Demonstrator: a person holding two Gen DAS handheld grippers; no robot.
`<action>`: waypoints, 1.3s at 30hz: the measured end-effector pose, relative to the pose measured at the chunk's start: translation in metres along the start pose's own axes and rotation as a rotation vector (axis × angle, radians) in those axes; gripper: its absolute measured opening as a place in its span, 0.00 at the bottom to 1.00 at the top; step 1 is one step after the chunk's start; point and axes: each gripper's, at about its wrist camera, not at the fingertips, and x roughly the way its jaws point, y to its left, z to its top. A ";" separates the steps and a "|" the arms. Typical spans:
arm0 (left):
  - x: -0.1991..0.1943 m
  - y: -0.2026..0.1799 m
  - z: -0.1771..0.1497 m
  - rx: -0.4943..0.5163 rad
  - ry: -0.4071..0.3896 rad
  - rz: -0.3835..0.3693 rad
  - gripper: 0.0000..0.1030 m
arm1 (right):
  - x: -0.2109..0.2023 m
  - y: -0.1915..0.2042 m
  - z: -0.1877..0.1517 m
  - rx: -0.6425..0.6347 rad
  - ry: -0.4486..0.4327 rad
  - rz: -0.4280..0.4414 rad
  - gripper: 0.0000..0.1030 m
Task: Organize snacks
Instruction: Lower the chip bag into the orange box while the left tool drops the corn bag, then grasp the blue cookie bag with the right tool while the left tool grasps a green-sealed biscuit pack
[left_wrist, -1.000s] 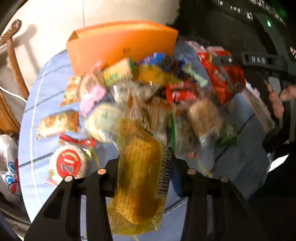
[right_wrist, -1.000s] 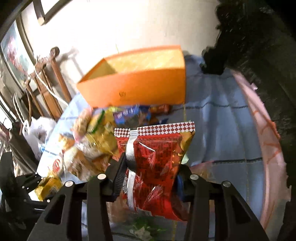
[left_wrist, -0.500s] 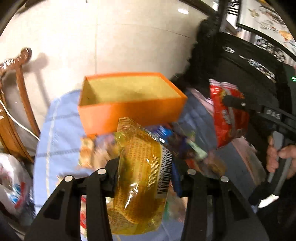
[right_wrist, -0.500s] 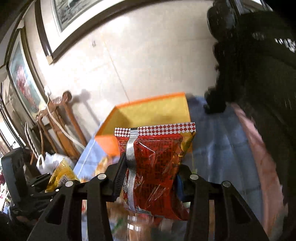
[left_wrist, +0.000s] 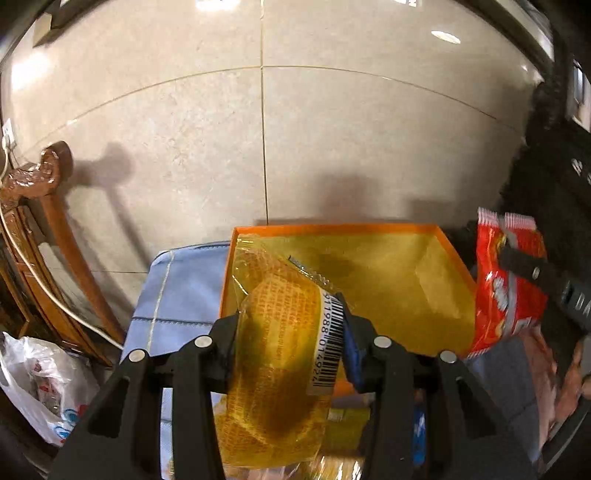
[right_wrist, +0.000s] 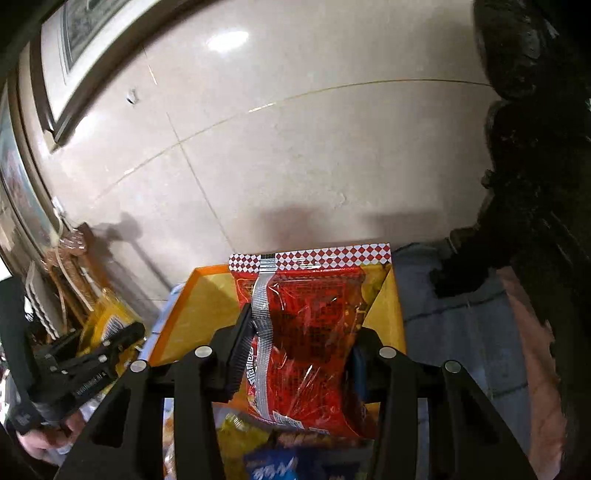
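Note:
My left gripper (left_wrist: 288, 332) is shut on a clear yellow snack packet (left_wrist: 280, 350) with a barcode strip, held over the near left edge of an open orange box (left_wrist: 388, 295). The box's yellow inside shows no snacks. My right gripper (right_wrist: 295, 347) is shut on a red snack bag (right_wrist: 306, 339) with a checkered top, raised in front of the same orange box (right_wrist: 192, 317). In the left wrist view that red bag (left_wrist: 506, 280) hangs at the box's right side. The left gripper with its yellow packet (right_wrist: 107, 325) appears at the left of the right wrist view.
The box stands on a blue tablecloth (left_wrist: 177, 288) near a tiled wall (left_wrist: 258, 129). More snack packets (right_wrist: 266, 458) lie below the grippers. A wooden chair (left_wrist: 40, 206) and a white plastic bag (left_wrist: 40, 387) are at the left. A dark object (right_wrist: 535, 166) stands at the right.
Both grippers have lifted off the snack pile and moved toward the orange box, each keeping its packet. The box now sits close in front, its inside in view.

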 end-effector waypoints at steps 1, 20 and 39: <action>0.005 -0.001 0.004 0.003 0.000 0.012 0.40 | 0.005 0.001 0.003 -0.008 0.006 -0.007 0.44; 0.027 0.000 -0.015 0.048 -0.005 0.062 0.96 | 0.032 -0.011 -0.009 -0.041 0.083 -0.076 0.97; -0.011 -0.003 -0.159 0.561 0.133 -0.164 0.96 | 0.068 0.027 -0.164 -0.320 0.419 0.024 0.76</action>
